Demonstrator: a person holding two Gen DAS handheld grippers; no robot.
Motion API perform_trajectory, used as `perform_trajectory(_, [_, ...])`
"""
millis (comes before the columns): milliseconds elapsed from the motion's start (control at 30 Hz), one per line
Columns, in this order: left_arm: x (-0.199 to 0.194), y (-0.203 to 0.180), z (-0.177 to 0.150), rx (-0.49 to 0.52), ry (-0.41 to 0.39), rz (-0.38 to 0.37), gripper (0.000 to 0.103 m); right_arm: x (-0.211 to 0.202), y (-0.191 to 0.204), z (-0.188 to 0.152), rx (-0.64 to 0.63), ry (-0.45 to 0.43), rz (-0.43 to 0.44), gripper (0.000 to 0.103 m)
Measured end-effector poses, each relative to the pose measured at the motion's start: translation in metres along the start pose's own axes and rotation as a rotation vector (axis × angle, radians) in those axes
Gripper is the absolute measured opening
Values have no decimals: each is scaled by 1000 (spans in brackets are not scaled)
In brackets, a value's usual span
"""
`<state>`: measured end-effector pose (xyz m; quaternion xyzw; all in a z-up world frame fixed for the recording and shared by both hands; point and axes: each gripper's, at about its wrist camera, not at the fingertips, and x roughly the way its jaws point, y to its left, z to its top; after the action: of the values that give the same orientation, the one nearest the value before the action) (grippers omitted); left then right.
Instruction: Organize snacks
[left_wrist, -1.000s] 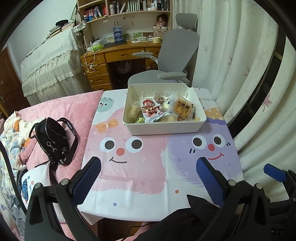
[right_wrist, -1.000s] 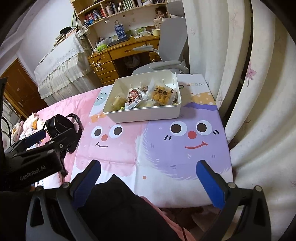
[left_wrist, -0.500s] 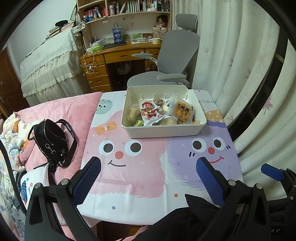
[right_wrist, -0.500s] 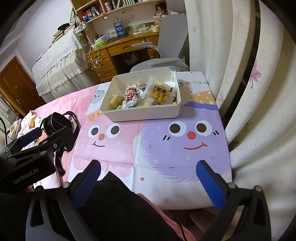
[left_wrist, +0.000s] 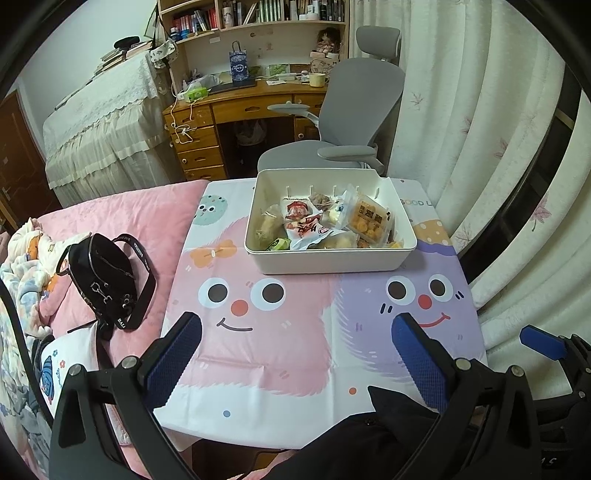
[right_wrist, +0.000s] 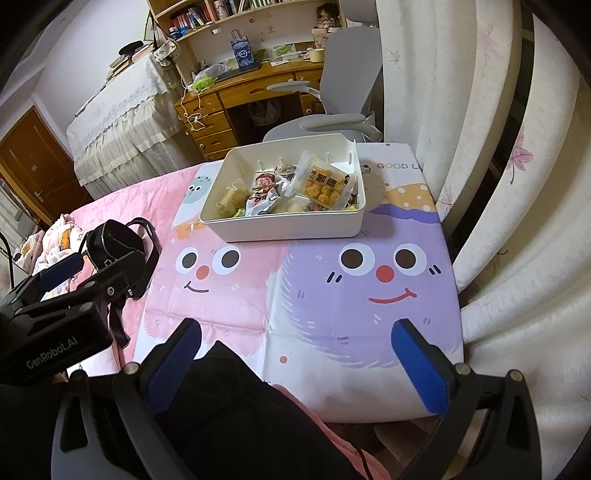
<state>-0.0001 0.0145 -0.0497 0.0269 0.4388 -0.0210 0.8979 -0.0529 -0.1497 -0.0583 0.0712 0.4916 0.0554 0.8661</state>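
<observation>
Item: white rectangular plastic bin (left_wrist: 330, 260) (right_wrist: 284, 230), on the far half of a small table under a cartoon-face printed cloth, pink and purple (left_wrist: 280, 343) (right_wrist: 325, 295). The bin's far wall lies near the cloth's far edge; its right end sits nearer the cloth's right edge than its left end does to the left edge.

Contents: wrapped snacks, loosely heaped. Noted are a clear packet of orange-yellow puffed pieces (left_wrist: 370, 220) (right_wrist: 325, 184) leaning at the right end, a red-and-white wrapper (left_wrist: 304, 225) (right_wrist: 264, 192) near the middle, and a pale brown packet (left_wrist: 267, 225) (right_wrist: 231, 197) at the left.

Open room: the whole near half of the cloth, from the bin's front wall to the near edge, carries only the printed faces.

Left gripper (left_wrist: 295, 354): blue-padded fingers spread wide, holding nothing, above the cloth's near edge.

Right gripper (right_wrist: 297, 360): likewise spread wide, holding nothing, at the near edge.

Surroundings: black strapped handbag (left_wrist: 105, 277) (right_wrist: 118, 243) on a pink bedspread (left_wrist: 122, 210) just left of the table; pale curtain (left_wrist: 517, 184) along the right edge; grey office chair (left_wrist: 351, 122) just beyond the far edge.
</observation>
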Motion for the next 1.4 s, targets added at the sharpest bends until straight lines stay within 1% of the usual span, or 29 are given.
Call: perform_trajectory(1400, [3,0,-3,-7,3,5,102,7,-4,-1,-9,20,3,103])
